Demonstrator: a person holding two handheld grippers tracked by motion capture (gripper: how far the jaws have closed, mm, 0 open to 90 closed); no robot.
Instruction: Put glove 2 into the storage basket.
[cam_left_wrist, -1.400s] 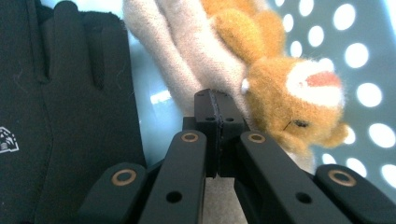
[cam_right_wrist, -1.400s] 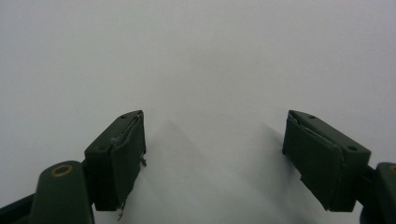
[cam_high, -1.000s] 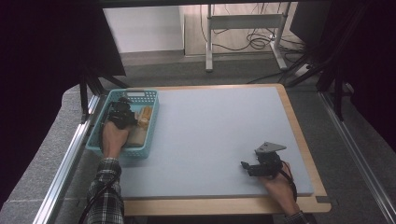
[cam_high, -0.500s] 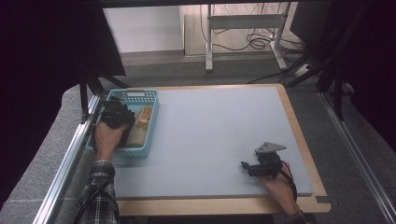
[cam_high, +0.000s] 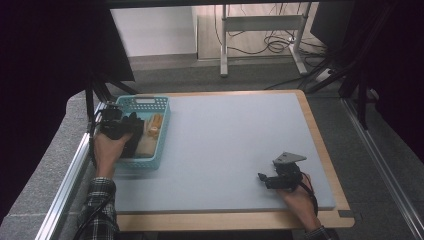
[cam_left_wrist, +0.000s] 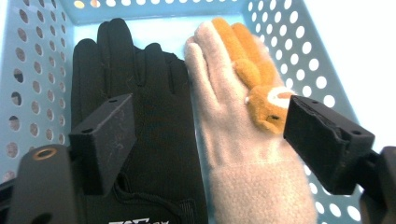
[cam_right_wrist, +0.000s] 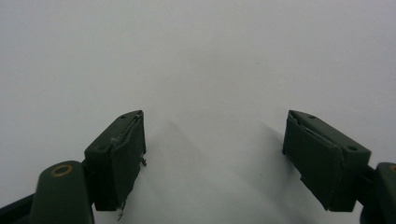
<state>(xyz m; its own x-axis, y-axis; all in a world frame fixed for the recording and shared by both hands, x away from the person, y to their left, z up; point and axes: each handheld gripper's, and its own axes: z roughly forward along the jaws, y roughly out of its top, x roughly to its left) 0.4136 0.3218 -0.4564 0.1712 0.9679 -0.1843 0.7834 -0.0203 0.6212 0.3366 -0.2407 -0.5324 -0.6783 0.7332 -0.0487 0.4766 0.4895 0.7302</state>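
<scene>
Left tool over the blue basket, jaws just opened wide, gripping nothing; black glove and beige glove lie side by side inside. Right tool rests wide open and empty, near right on the tabletop.

The person is wearing a dark plaid sleeve on the left arm, showing at about seven o'clock in the high view. The left gripper is showing matte black, scuffed block jaws with small screw holes and a brass-ringed pivot. The right gripper, near five o'clock, is carrying a grey three-cornered plate and a trailing black cable.
</scene>
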